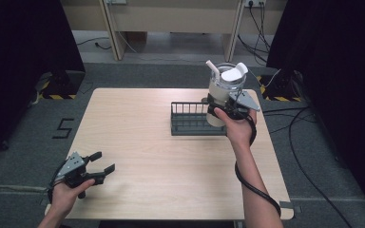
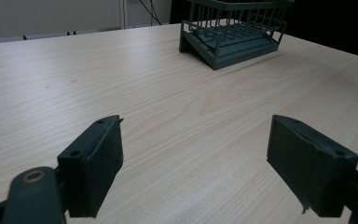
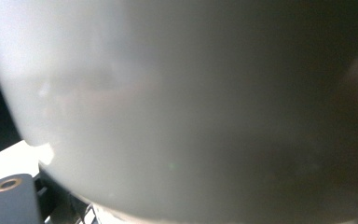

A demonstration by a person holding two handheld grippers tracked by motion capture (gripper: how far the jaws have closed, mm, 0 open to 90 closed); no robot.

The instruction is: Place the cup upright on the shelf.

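Our left tongs (image 1: 100, 164) rest low at the near left corner of the tabletop (image 1: 138, 156), jaws wide apart and empty. Over the dark wire rack (image 1: 190, 118) at the far right, our right tongs (image 1: 225, 107) clasp the lidded cup (image 1: 225, 83) around its body. We judge it should descend upright, slowly, clearing the rack's rim

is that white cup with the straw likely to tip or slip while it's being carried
The cup looks tall and top-heavy with its lid and straw, so it may tilt. The right hand-held gripper grips low on its smooth, rounded wall, so slipping seems possible. It looks like rigid plastic.
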